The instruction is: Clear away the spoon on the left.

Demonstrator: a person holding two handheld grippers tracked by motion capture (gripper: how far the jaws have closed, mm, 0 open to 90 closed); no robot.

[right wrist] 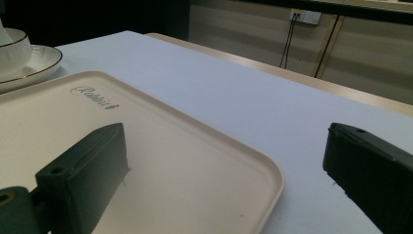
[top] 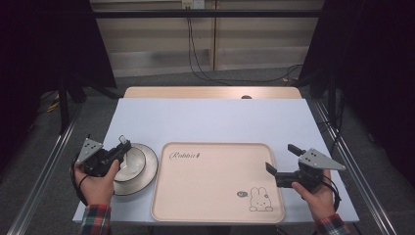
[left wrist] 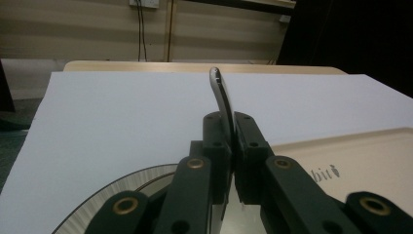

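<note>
1. Left tool (top: 119,148) is clamped on the handle of a slim, shiny metal spoon (left wrist: 221,97); the handle sticks up past the black jaws in the left gripper view.
2. Spoon sits at the white bowl with a dark rim line (top: 131,164), which stands on a ribbed white plate (top: 149,169) at 9 o'clock on the desk (top: 210,120). Whether the spoon's lower end is still touching the bowl can't be told.
3. Right tool (top: 284,164) is wide apart and holds nothing, at 3 o'clock, hovering over the right edge of the tray.
4. Judgement: grasp done; lift and placement left. Looks like early stage, with the spoon not yet clear of the bowl.
5. Beige rounded plastic tray with a rabbit print (top: 215,183) lies at centre, bare, just beside the plate.
6. Obstructions: none on the pale blue desk top. Only the bowl wall and the tray lip need clearing if the spoon goes right.
</note>
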